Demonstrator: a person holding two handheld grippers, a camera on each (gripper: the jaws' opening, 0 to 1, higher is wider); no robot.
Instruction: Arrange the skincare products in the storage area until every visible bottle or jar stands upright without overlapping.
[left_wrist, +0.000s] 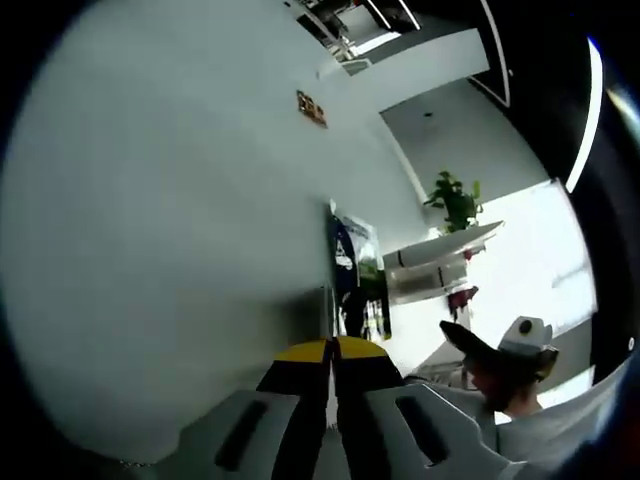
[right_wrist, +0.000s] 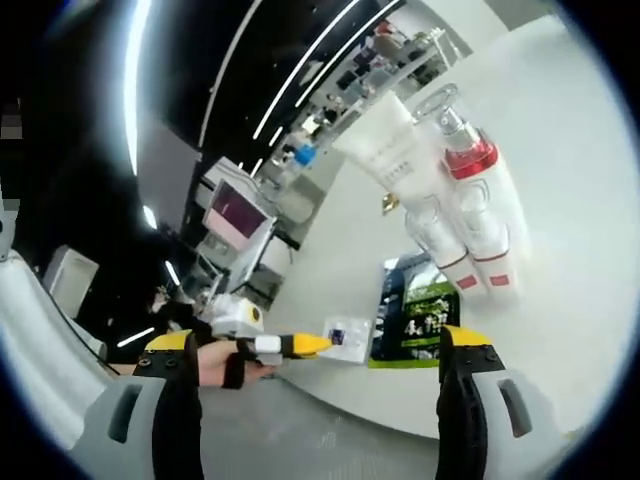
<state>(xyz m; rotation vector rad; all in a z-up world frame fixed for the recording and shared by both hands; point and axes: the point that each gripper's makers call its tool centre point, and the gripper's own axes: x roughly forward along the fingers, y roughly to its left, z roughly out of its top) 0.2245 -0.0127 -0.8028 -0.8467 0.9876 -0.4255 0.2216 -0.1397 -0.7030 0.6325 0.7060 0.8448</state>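
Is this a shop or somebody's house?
Probably a showroom or office space, not a house. Long white ceiling light strips run overhead, a big white wall poster of skincare bottles and a tube hangs there, and a green potted plant tops a white counter.

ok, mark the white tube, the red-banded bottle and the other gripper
white tube (right_wrist: 388, 150), right gripper view, on its body
red-banded bottle (right_wrist: 470, 157), right gripper view, on the red band
left gripper (right_wrist: 300, 345), right gripper view, its yellow tips

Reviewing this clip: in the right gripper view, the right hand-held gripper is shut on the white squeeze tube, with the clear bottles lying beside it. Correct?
Not quite. In the right gripper view the right hand-held gripper is open and holds nothing; its yellow-tipped jaws stand wide apart. The white squeeze tube lies apart from it on the white surface, with the clear bottles beside it.
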